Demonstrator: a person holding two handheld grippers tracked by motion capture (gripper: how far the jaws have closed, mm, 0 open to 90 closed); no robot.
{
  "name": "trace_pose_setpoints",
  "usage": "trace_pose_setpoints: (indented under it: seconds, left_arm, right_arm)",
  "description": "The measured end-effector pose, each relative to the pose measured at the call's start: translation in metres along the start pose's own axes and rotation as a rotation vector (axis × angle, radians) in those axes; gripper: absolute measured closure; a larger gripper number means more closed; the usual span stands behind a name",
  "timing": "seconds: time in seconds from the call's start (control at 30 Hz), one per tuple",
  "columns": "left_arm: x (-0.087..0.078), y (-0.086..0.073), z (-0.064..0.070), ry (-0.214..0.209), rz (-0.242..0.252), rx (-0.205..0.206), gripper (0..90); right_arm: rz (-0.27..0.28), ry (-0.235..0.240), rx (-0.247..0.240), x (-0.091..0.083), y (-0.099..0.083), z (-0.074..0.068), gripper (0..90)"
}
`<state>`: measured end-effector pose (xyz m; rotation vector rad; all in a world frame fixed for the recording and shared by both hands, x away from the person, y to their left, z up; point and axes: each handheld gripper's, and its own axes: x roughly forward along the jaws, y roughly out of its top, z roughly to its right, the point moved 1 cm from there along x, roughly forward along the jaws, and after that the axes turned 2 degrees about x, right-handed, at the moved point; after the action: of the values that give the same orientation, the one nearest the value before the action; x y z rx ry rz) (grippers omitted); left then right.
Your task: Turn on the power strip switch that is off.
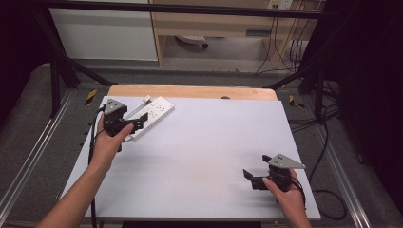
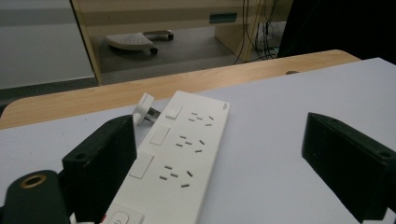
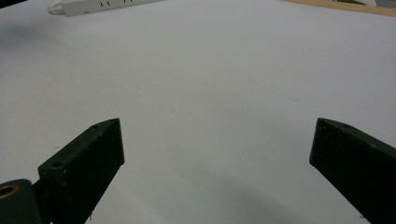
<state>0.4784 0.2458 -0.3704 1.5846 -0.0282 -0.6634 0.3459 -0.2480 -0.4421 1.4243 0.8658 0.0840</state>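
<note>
White plastic power strip point(image 1: 153, 115) lying slantwise at the upper left of the high view, on the pale table sheet point(image 1: 199, 142), near the far wooden edge point(image 1: 190, 91). Carries 3 socket groups and 3 blank rocker switches, seen centre-left in the left gripper view, with a small white plug point(image 2: 145, 108) sitting at the strip's far end, its metal pin visible, probably left there ready for plugging in or pulling away.

Left gripper point(image 1: 134, 123) held right at the strip's near end, jaws spread wide, released, grasping nothing. In its own view: left jaw at lower left, close against the strip's near left edge; right jaw far off at lower right over bare sheet. Likely lined up lengthwise along the strip so as to pin or steady it; whether that jaw actually touches the casing, cannot tell.

Right gripper point(image 1: 254, 176) parked at the lower right of the high view, well apart from the strip, jaws likewise spread and empty above bare sheet. Seemingly kept back, free for the plug once the strip is braced.
</note>
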Motion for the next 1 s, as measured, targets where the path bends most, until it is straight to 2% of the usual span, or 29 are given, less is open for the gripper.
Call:
trace_pose_setpoints:
  seconds: [0.53, 0.63, 0.97, 1.0]
  left_arm:
    - [0.023, 0.01, -0.002, 0.028, 0.005, -0.002, 11.6]
    - [0.028, 0.013, -0.002, 0.038, 0.015, 0.0, 15.0]
    - [0.044, 0.022, -0.004, 0.042, 0.024, -0.01, 15.1]
    - [0.045, 0.023, -0.004, 0.046, 0.013, -0.007, 15.1]
  right_arm:
    - [0.001, 0.005, 0.0, -0.001, 0.0, 0.0, 3.4]
    - [-0.001, 0.006, 0.002, -0.001, 0.0, 0.0, 3.4]
    - [0.001, 0.003, 0.003, -0.001, 0.0, 0.0, 3.4]
    - [0.001, 0.002, 0.003, -0.001, 0.0, 0.0, 3.5]
